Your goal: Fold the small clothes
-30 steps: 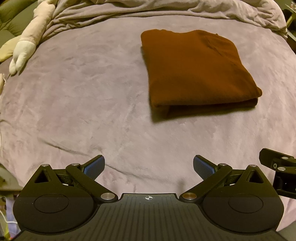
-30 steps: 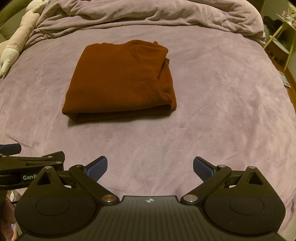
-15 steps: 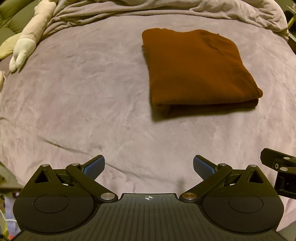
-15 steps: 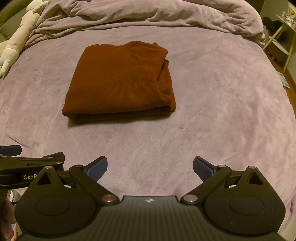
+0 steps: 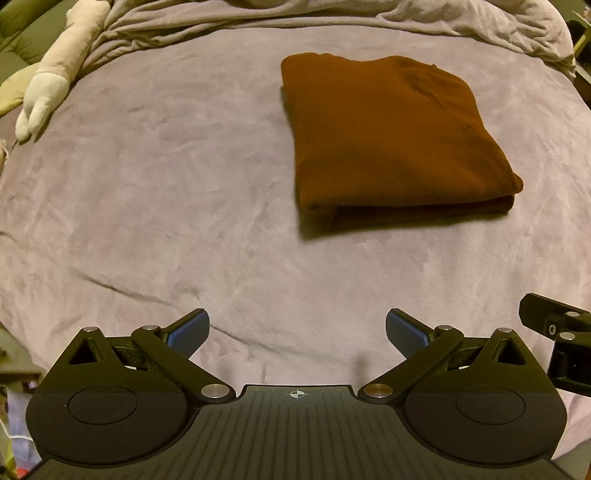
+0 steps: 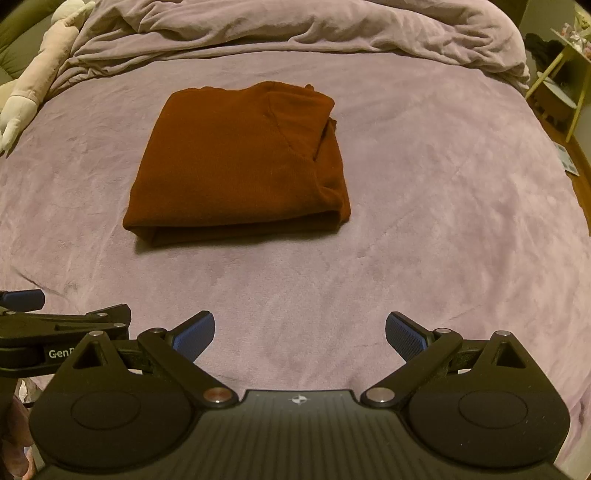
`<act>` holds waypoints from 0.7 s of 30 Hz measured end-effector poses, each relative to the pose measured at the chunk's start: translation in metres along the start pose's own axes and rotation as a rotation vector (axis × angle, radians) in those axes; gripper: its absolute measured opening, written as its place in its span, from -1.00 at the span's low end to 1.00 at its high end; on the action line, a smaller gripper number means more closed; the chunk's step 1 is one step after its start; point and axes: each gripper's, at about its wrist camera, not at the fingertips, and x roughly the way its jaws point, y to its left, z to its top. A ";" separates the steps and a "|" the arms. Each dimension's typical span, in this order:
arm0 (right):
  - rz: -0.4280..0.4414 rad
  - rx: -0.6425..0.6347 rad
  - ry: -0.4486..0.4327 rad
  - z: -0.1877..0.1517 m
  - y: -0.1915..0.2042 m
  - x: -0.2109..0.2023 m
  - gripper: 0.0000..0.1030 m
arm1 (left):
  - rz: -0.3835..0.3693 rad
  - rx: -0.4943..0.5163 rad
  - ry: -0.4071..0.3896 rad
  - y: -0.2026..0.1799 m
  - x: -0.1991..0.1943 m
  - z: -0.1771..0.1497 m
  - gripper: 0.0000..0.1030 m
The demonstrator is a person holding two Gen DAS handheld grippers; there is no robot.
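A rust-brown garment [image 5: 391,140] lies folded into a thick rectangle on the lilac bedspread [image 5: 166,192], its folded edge toward me. In the right wrist view the same garment [image 6: 240,162] sits ahead and a little left. My left gripper [image 5: 297,332] hovers open near the bed's front edge, well short of the garment and left of it, with nothing between its blue pads [image 5: 188,330]. My right gripper [image 6: 299,332] is open too, empty, and also back from the garment. Each gripper's body shows at the edge of the other's view.
A bunched lilac duvet [image 6: 295,26] runs along the far side of the bed. A pale plush toy [image 5: 55,81] lies at the far left edge. Beyond the bed's right side stands a small light-wood table [image 6: 557,88] on a wooden floor.
Both views have shifted only slightly; the garment sits a touch lower in the right wrist frame. The garment itself has not moved and both grippers stay open.
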 end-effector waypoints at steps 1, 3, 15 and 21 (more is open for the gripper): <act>-0.001 0.001 0.000 0.000 0.000 0.000 0.92 | -0.001 -0.001 0.001 0.000 0.000 0.000 1.00; 0.001 0.000 0.000 -0.001 0.000 0.001 0.92 | -0.002 -0.002 0.002 0.001 0.000 0.001 1.00; -0.001 0.001 0.000 0.000 0.000 0.000 0.92 | -0.015 -0.006 0.009 0.001 0.001 0.001 1.00; -0.002 0.003 0.002 -0.001 0.001 0.000 0.92 | -0.014 -0.002 0.010 0.000 0.002 0.000 1.00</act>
